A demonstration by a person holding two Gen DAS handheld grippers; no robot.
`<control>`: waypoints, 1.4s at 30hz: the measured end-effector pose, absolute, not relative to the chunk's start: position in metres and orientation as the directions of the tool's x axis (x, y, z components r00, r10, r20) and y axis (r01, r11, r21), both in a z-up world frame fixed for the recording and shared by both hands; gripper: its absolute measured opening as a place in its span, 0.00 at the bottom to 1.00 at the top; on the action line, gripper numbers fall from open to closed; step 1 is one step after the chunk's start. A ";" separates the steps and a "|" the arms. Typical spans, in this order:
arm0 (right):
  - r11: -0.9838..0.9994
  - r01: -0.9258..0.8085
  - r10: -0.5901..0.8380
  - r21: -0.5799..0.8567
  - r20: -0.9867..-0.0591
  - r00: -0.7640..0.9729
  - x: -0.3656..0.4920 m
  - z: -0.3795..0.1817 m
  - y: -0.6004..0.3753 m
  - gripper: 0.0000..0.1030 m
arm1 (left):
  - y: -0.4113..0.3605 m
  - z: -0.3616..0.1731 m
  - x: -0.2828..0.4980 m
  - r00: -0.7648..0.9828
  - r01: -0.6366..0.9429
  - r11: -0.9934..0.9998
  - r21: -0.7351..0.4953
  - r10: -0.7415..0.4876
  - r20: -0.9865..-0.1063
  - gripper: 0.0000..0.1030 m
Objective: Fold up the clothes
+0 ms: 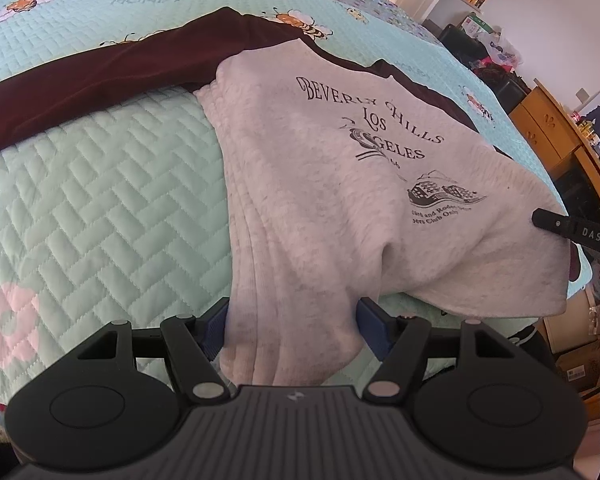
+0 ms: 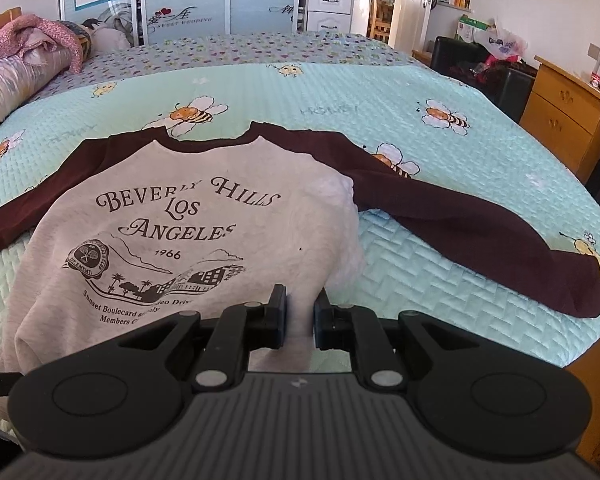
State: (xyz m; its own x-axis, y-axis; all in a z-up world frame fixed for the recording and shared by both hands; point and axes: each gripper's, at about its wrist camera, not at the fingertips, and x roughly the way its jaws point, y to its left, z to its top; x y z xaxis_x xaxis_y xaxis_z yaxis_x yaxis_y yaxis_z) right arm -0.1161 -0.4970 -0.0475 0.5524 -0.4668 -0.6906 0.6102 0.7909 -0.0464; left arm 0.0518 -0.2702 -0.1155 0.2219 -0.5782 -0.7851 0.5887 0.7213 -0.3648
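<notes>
In the left wrist view, the sweatshirt (image 1: pixel 332 184) lies on the bed (image 1: pixel 100 208), over a mint quilt with bees. Its body is grey with dark print, and its sleeves are maroon. The left claw (image 1: pixel 292 324) stands rather wide, and a thick bunch of the grey hem fills the gap between its blue pads. At the right edge, the tip of the right claw (image 1: pixel 548 222) touches the other hem corner.

In the right wrist view, the right claw (image 2: pixel 300 316) is nearly closed and pinches grey cloth (image 2: pixel 204 216) at the hem. One maroon sleeve (image 2: pixel 480 224) stretches out to the right on the quilt.
</notes>
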 end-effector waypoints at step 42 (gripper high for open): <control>0.793 0.603 -0.497 -0.086 -0.665 0.558 -0.114 -0.043 -0.488 0.15 | -0.271 -0.122 0.051 0.206 0.576 0.729 -0.370 -0.568 -0.797 0.69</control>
State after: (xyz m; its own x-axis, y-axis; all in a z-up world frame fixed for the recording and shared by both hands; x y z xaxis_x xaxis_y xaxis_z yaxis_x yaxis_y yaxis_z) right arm -0.1141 -0.4883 -0.0425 0.5584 -0.4966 -0.6645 0.6026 0.7933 -0.0864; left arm 0.0513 -0.2708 -0.1220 0.2056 -0.5675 -0.7973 0.5758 0.7289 -0.3704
